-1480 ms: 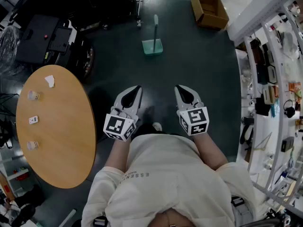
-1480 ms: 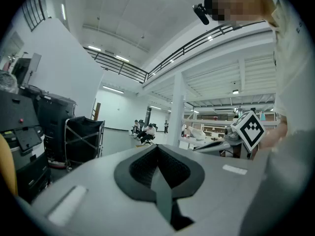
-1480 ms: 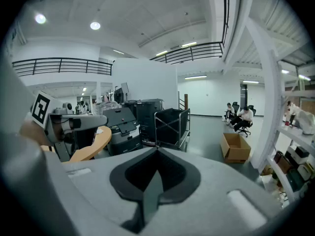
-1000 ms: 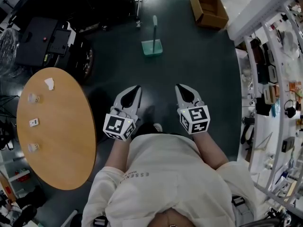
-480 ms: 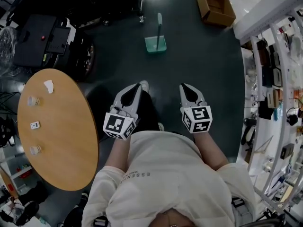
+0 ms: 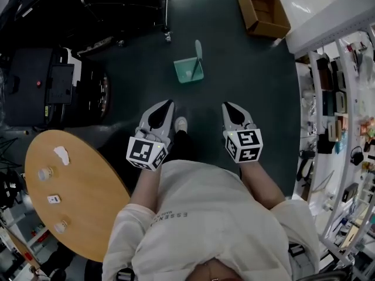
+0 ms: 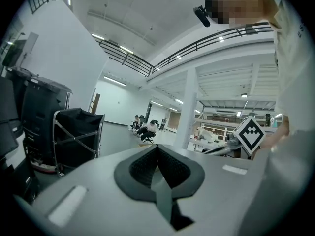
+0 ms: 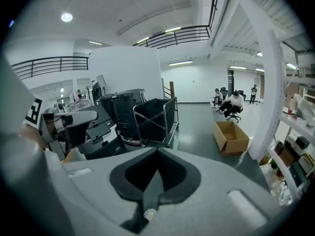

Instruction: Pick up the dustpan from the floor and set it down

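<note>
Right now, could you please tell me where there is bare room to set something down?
The dark green floor lies bare between the teal plastic dustpan, the open brown cardboard box and the cluttered white shelving rack. The round wooden table is free on its right half; small white items line its left edge. The black equipment cart crowds the left.

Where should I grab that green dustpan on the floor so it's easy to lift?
Grab the handle near its top. It stands upright from the dustpan, clear of everything, while the tray part sits flat on the floor. Probably come from your own side, closing across the handle.
</note>
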`<state>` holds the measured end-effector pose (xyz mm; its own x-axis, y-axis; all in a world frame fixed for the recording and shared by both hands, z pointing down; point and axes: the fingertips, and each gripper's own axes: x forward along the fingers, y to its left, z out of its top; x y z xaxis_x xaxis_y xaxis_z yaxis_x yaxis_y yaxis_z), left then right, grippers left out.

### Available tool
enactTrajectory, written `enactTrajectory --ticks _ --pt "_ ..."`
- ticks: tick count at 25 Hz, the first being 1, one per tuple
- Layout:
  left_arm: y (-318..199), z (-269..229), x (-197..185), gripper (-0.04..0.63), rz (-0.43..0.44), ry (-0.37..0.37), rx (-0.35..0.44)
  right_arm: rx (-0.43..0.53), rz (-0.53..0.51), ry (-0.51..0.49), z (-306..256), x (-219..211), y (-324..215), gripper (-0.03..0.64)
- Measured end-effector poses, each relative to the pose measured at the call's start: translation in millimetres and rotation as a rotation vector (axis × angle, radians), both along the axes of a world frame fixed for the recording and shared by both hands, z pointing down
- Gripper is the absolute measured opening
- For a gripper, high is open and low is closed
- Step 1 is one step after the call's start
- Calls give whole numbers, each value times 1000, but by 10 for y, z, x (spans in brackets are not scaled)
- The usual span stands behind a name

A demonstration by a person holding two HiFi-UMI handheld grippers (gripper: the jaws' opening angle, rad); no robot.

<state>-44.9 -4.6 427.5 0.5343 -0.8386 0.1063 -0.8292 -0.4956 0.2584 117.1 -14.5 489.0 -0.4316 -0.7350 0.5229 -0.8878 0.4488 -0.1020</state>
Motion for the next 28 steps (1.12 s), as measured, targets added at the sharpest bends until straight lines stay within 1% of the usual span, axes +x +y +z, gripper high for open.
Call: enactTrajectory --ticks 3,6,10,14,15,16,17,19,24,28 --pt "-545 14 -119 17 30 2 -14 -9 12 15 0 -154 -580 -9" --pt "-980 66 -253 17 44 -8 -29 -19 30 28 31 -263 -1075 -9" --pt "-1434 198 -412 17 24 -13 -67 -62 52 34 169 -332 -1581 -8" --pt "-1817 417 -532 17 -16 -4 -118 -133 34 68 472 -424 -2010 -8" --pt "-1900 479 -538 17 -19 -2 -126 -161 17 76 582 -462 -2105 40" --pt "-1978 546 -526 17 -15 0 -134 -190 -2 82 700 -501 -2192 127" --pt "-2058 620 -504 17 -8 0 -143 -218 -21 86 820 -538 -2277 143" --pt "-2246 774 -487 17 -8 -7 -167 -262 -47 91 1040 -598 -2459 199" --pt "-2634 1172 -571 17 -70 -13 -213 -340 -56 99 1565 -703 -2838 230" --pt "-2858 1592 -594 17 -91 -1 -248 -421 -59 114 2120 -784 -3062 248"
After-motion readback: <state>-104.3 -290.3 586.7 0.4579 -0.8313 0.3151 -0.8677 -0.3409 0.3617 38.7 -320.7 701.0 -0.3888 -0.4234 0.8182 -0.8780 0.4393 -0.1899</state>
